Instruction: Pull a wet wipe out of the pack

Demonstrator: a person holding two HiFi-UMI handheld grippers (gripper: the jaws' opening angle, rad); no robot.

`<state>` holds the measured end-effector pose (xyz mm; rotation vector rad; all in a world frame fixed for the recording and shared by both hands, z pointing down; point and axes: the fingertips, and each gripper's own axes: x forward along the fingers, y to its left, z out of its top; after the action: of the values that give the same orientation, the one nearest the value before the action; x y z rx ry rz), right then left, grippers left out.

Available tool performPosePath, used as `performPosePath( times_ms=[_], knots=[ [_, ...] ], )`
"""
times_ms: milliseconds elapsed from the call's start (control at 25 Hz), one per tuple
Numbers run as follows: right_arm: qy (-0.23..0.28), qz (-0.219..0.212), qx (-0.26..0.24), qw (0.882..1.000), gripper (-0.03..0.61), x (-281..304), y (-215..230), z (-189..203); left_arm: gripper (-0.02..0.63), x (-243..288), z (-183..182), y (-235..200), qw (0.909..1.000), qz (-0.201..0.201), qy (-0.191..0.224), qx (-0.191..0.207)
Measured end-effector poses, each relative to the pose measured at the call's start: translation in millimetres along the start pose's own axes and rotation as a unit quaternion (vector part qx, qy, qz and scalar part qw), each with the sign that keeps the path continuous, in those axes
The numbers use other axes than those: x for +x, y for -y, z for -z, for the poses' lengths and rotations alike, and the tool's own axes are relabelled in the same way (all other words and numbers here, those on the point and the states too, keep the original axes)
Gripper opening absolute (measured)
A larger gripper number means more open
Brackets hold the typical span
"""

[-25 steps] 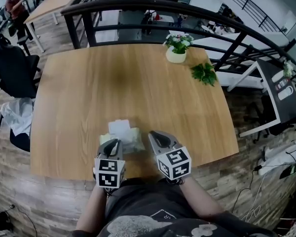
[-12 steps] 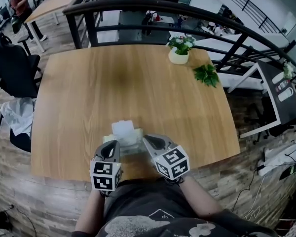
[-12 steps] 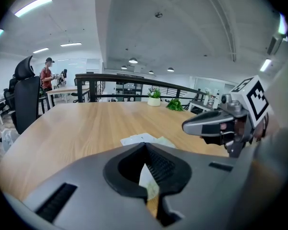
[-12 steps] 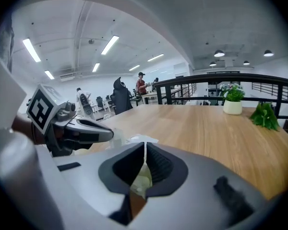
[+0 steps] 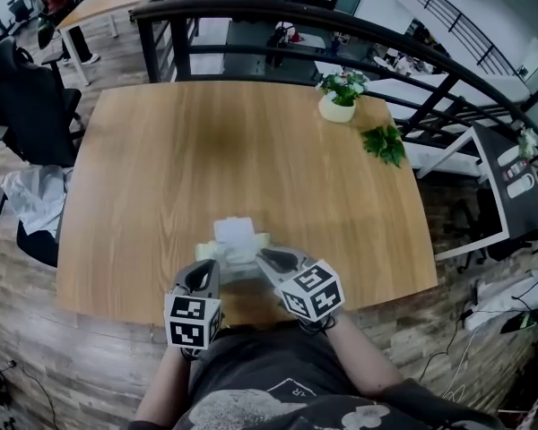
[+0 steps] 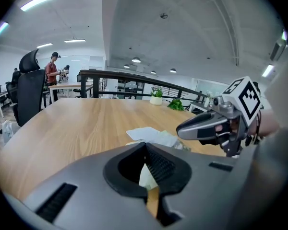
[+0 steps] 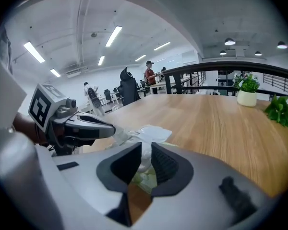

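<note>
Head view, pale green pack (image 5: 262,241), white wipe (image 5: 236,232)

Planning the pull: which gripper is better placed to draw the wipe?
Right: the jaws of the right gripper stand parted around the wet wipe; the left gripper is shut on the pack.
</note>
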<state>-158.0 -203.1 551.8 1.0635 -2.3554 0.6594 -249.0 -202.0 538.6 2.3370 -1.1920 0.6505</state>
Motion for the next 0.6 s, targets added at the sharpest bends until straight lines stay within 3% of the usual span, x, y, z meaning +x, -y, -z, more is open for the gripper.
performPosePath(
  times_ms=[80, 600],
  knots=[
    [-0.008, -0.013, 0.007, 1.0, 0.115, 2.8, -3.8, 1.1, 0.014, 0.1, 0.7, -0.6, 1.0, -0.001, -0.002, 0.001],
    [-0.047, -0.049, -0.084, 0.994, 0.11, 16.2, -1.0, 10.0, 0.014, 1.4, -4.5, 4.6, 0.9988, -0.044, -0.007, -0.019]
  ],
)
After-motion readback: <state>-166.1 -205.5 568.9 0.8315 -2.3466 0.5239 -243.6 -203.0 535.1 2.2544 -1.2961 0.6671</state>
